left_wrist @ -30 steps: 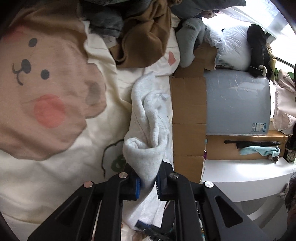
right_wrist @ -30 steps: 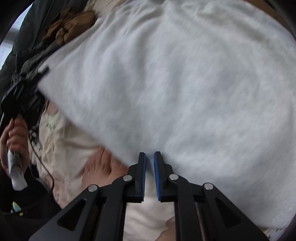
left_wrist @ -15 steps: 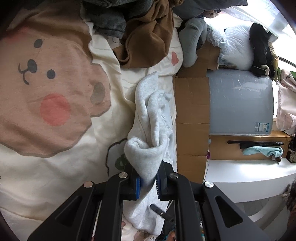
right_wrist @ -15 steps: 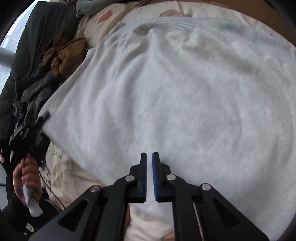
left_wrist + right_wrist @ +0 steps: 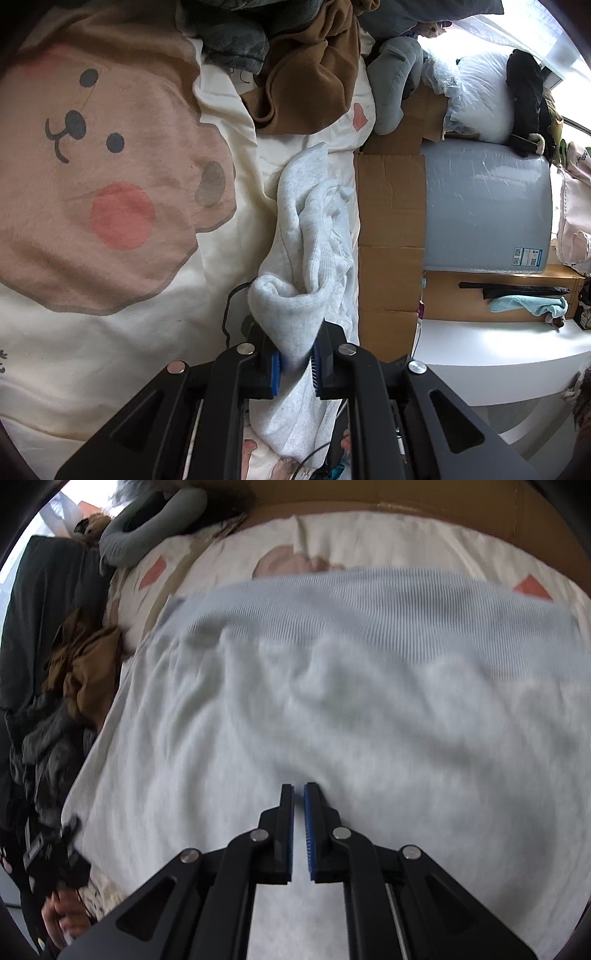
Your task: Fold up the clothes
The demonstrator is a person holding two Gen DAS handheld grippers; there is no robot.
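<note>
- My left gripper is clamped on a bunched fold of the pale grey sweatshirt; the cloth fills the gap between the blue pads and bulges out just above them.
- From that pinch the garment runs straight away from the left gripper as a narrow, rumpled ridge, its long axis pointing ahead toward the clothes pile; more of it hangs down below the jaws.
- My right gripper has its jaws drawn together with only a thin slit between the pads, and I see no cloth caught in them; they have just been closing.
- The right tips sit over the same sweatshirt, which spreads wide and fairly flat ahead of and to both sides of them, wrinkled near the middle.
- Its ribbed hem band lies at the far edge, running across my view from left to right.
- Under everything is the cream bedspread, with a big pink bear face printed to the left of my left gripper.
- Far ahead of the left gripper lies a heap with a brown garment on top.
- To the right of that ridge stands flattened cardboard, and beyond it a grey panel.
- At the lower left of the right view, a hand grips the other tool's handle.
</note>
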